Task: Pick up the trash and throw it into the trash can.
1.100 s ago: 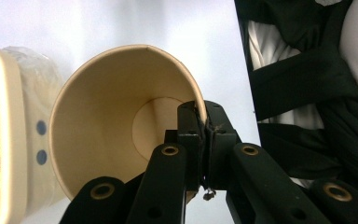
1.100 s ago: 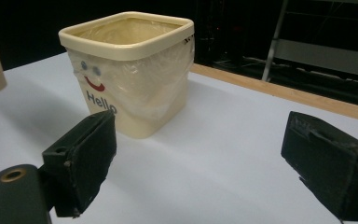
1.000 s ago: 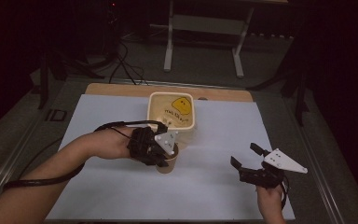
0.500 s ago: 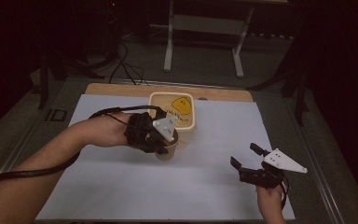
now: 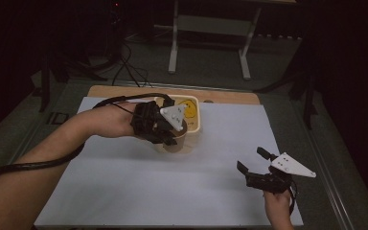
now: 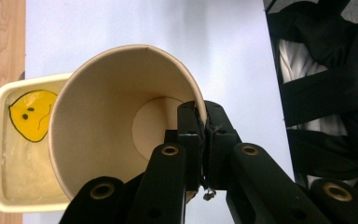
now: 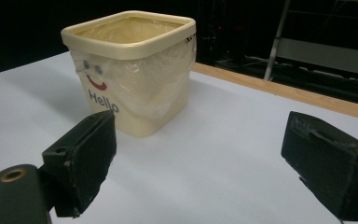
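Lifting and drifting toward the tabletop's far edge since 1 second back: left gripper (image 5: pixel 172 136) with the paper cup (image 5: pixel 175 141), then lower on the white sheet and nearer the person, now hanging against the near wall of the cream tub (image 5: pixel 197 125). Keeping to the same spot at the near right corner throughout: right gripper (image 5: pixel 255 165).

Pinching the cup's rim wall between both black jaws, 1 pad inside and 1 outside, as seen in the left gripper view, where the left gripper (image 6: pixel 204 135) is closing fully on the paper cup (image 6: pixel 107 116). Showing an empty interior, mouth tilting toward the camera, with the cream tub (image 6: pixel 0 196) and its yellow face drawing lying just beyond, beside the wooden strip at the far edge.

Standing wide apart with nothing between the jaws: right gripper (image 7: pixel 196 158), facing the cream tub (image 7: pixel 135 79), which is wearing a clear liner and a "Hello" smile print.

Judging the step in hand: carrying the cup up toward the tub's opening. Calling next for clearing the tub's rim, centring above the opening, then lowering or tipping before releasing; risking a knock on the rim if travelling too low.
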`<control>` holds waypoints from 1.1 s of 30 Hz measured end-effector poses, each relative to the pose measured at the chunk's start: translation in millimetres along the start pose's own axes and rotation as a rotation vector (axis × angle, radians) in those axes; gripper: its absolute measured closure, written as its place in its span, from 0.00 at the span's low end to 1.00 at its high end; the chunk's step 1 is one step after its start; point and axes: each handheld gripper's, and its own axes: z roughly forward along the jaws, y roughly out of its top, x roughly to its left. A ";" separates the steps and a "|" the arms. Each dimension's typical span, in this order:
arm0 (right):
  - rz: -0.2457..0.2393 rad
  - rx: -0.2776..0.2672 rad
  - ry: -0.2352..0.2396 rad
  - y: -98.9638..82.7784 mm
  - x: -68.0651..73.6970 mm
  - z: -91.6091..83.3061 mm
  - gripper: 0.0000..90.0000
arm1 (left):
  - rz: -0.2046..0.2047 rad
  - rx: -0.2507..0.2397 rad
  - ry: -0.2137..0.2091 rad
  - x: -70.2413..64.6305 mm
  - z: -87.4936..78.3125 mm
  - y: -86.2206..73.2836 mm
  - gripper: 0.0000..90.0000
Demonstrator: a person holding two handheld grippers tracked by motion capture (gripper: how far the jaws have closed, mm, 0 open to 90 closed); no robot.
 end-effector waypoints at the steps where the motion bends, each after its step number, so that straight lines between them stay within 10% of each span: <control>1: 0.001 0.000 0.001 -0.1 -0.1 0.1 0.11 | -0.001 -0.002 0.002 1.3 -1.4 0.8 0.98; 33: -0.003 0.007 0.008 -0.5 1.1 0.1 0.11 | -0.042 0.028 0.081 57.8 -24.6 20.0 0.98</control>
